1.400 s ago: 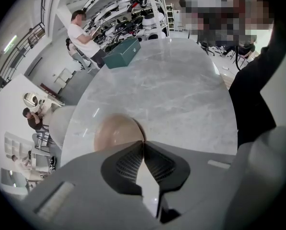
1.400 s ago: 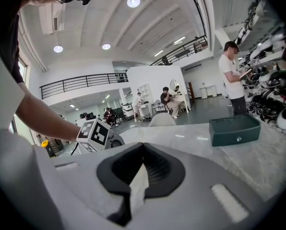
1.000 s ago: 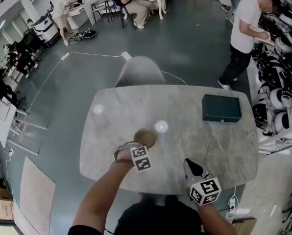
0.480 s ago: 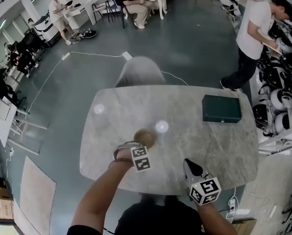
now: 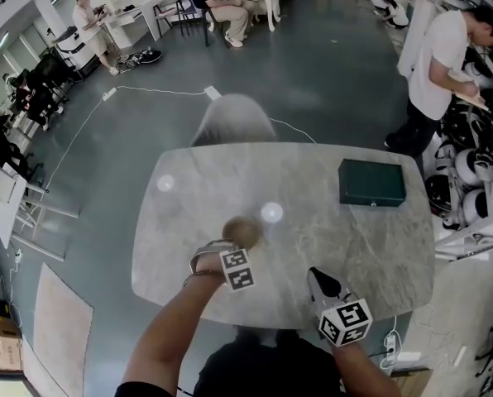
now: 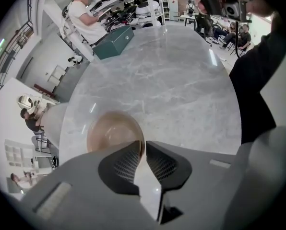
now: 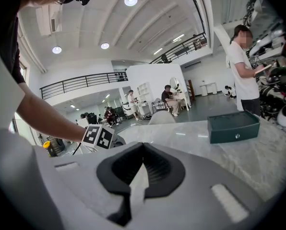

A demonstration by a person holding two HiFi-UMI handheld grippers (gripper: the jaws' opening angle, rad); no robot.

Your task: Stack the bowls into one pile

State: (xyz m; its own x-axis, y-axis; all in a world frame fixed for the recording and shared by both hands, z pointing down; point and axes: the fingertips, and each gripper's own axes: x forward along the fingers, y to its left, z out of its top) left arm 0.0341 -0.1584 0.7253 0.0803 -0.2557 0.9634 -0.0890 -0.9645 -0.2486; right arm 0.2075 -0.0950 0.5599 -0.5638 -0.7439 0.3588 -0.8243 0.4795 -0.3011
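Seemingly the stacking is done. In the head view one brown bowl pile [image 5: 242, 231] sits alone on the counter [image 5: 337, 230], nearer its near edge, with no stray bowl elsewhere. In the left gripper view the left tongs [image 6: 144, 145] have just been opening; a slim gap straddles the pile's near rim, pads released. In the right gripper view the right tongs [image 7: 142, 150] are clenched and empty.

Brown bowl [image 5: 242, 231], pale grey veined table [image 5: 313, 213], dark green box [image 5: 372, 182], grey floor [image 5: 296, 81].
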